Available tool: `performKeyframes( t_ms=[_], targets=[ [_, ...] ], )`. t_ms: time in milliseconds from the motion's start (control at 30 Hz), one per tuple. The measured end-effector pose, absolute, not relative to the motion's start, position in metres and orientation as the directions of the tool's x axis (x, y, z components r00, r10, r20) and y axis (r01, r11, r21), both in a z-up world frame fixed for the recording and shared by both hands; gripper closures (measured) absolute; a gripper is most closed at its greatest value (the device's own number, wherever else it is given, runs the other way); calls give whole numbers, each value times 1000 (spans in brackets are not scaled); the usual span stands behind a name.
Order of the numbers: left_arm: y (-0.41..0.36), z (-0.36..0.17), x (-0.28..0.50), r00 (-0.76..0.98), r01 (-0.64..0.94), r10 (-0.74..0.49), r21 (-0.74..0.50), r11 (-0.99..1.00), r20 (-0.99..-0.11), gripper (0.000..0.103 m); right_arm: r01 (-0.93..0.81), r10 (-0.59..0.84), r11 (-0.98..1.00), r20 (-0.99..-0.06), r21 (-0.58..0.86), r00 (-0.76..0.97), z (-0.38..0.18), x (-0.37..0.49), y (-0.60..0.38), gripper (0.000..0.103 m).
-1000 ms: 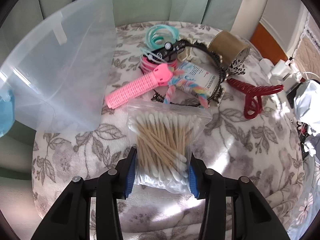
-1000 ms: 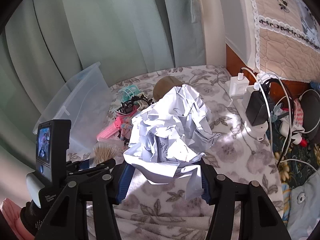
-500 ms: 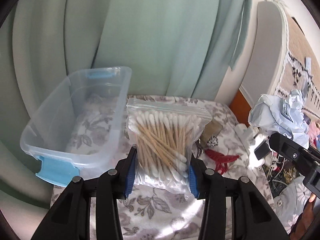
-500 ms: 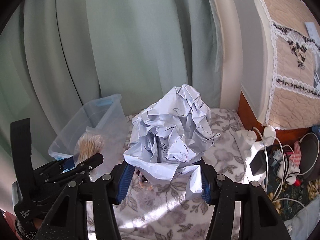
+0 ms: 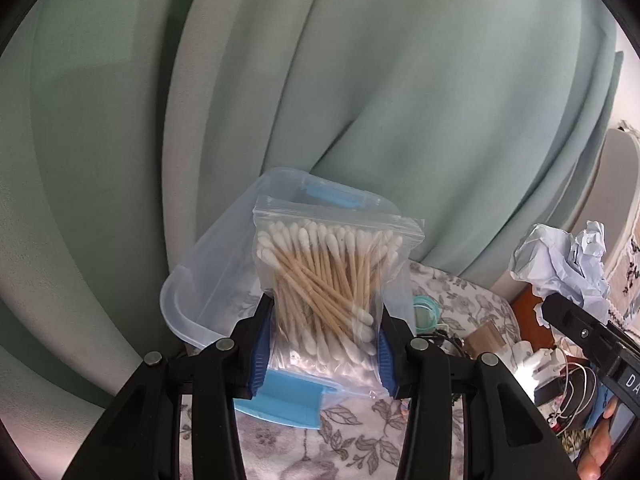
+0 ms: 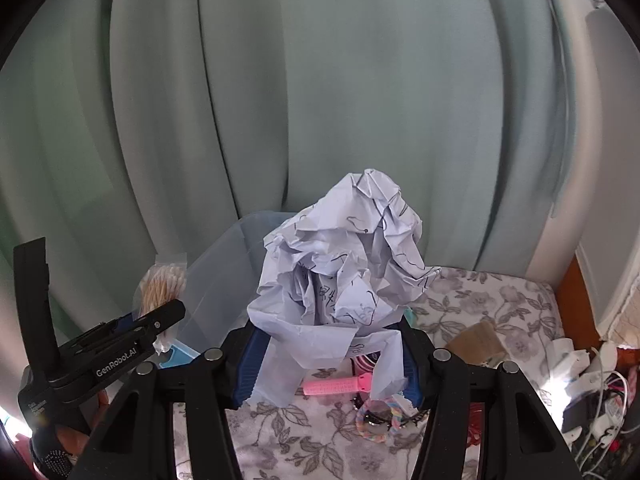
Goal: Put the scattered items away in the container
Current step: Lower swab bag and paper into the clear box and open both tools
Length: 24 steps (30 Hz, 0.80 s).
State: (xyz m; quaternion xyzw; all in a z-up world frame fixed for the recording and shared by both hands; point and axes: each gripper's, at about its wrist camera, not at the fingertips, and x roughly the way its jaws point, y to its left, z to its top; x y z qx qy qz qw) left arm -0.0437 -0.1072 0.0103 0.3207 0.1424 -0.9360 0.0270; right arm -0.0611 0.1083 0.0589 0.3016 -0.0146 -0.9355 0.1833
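My left gripper (image 5: 322,350) is shut on a clear zip bag of cotton swabs (image 5: 328,280) and holds it in the air in front of the clear plastic container (image 5: 208,280) with blue handles. My right gripper (image 6: 328,364) is shut on a crumpled sheet of white paper (image 6: 344,264), held high above the bed. The paper also shows at the right of the left wrist view (image 5: 564,264). The swab bag (image 6: 162,284) and container (image 6: 224,276) show left in the right wrist view.
A pink hair roller (image 6: 340,386), a rainbow braided band (image 6: 380,420), teal rings (image 5: 426,310) and a brown tape roll (image 6: 478,340) lie on the floral cover (image 6: 480,300). Chargers and cables (image 6: 580,364) sit at the right. A green curtain (image 6: 320,100) hangs behind.
Both grippers rose and tilted upward with their loads. The left gripper carried the swab bag towards the container, which now sits directly behind the bag.
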Motion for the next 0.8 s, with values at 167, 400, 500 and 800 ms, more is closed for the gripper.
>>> performKeyframes(
  t_ms=[167,400,500,800],
  targets=[
    [-126,-3,-56,-778,184,19,-258,-948,-628,57,419,-408,-900,-584,125,-702,49,-79,71,43],
    [-137,-14,-72,-768,199,14,-260,-945,-640,57,494,-455,-861,-623,124,-637,25,-92,38,43],
    [-138,-20,-76,-758,201,17,-258,-945,-652,57,511,-463,-850,-644,128,-608,14,-98,28,43],
    [-144,-30,-82,-745,206,16,-252,-946,-667,57,538,-477,-832,-674,137,-564,-6,-109,19,43]
  ],
)
